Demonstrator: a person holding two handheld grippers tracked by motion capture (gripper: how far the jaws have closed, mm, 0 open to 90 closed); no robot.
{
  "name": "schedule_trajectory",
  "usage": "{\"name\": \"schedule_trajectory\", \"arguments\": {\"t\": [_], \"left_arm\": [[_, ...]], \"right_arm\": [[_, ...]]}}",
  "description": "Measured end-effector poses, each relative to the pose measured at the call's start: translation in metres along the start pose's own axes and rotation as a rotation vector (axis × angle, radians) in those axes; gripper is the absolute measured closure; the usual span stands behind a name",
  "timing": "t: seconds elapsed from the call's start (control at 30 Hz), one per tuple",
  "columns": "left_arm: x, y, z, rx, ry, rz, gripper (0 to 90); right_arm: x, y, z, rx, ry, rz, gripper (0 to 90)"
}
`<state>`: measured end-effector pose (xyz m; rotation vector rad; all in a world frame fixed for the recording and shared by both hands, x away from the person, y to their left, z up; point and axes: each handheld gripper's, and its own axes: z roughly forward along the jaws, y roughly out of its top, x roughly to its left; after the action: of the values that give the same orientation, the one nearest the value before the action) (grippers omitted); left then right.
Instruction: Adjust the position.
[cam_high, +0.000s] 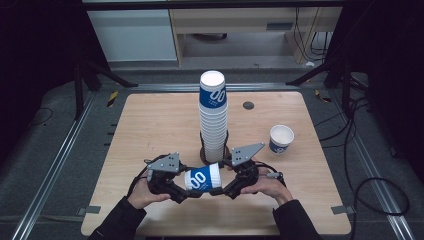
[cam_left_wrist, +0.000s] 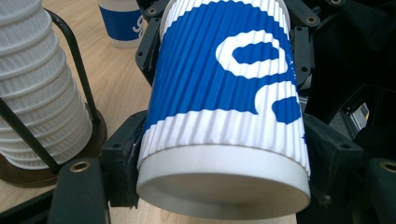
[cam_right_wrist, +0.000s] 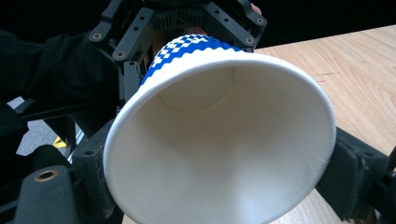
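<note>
both grippers are pinching one blue-and-white ribbed paper cup (cam_high: 202, 178) at the near edge of the light wooden table (cam_high: 150, 130), the left gripper (cam_high: 181, 188) clamping its base end and the right gripper (cam_high: 223, 186) its open rim end. lying sideways, the cup's long axis is running left to right between them. just beyond, the tall stack of matching cups (cam_high: 214, 117) is standing upright in a black wire holder (cam_high: 203, 149), slightly nearer the right gripper.

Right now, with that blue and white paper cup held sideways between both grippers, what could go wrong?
The ribbed blue and white paper cup is clamped by the left gripper and right gripper together, so squeezing might crush its thin rim. The tall stack of cups stands just behind; a bump could topple it.
</note>
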<state>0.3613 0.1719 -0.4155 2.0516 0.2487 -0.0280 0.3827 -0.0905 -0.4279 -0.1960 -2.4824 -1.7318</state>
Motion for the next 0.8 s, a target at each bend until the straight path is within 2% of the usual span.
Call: {"name": "schedule_trajectory", "arguments": {"t": [0.2, 0.27, 0.33, 0.43, 0.63, 0.8], "left_arm": [[0.001, 0.000, -0.006, 0.003, 0.021, -0.012, 20.1], [0.003, -0.002, -0.007, 0.040, 0.033, -0.016, 18.5], [0.005, -0.003, -0.006, 0.085, 0.075, -0.012, 17.2], [0.006, -0.005, -0.002, 0.130, 0.086, -0.002, 16.0], [0.005, -0.008, 0.006, 0.197, 0.075, 0.019, 14.8], [0.003, -0.010, 0.015, 0.264, 0.066, 0.039, 15.0]], "right_arm": [[0.000, 0.001, -0.005, 0.027, -0.033, -0.013, 15.9], [-0.001, 0.001, -0.008, 0.043, -0.050, -0.017, 15.9], [-0.001, 0.001, -0.011, 0.069, -0.068, -0.025, 15.9], [-0.002, -0.001, -0.011, 0.102, -0.077, -0.030, 15.8], [-0.003, -0.006, -0.004, 0.198, -0.098, -0.054, 15.7], [-0.001, -0.009, 0.008, 0.256, -0.086, -0.065, 15.7]]}}
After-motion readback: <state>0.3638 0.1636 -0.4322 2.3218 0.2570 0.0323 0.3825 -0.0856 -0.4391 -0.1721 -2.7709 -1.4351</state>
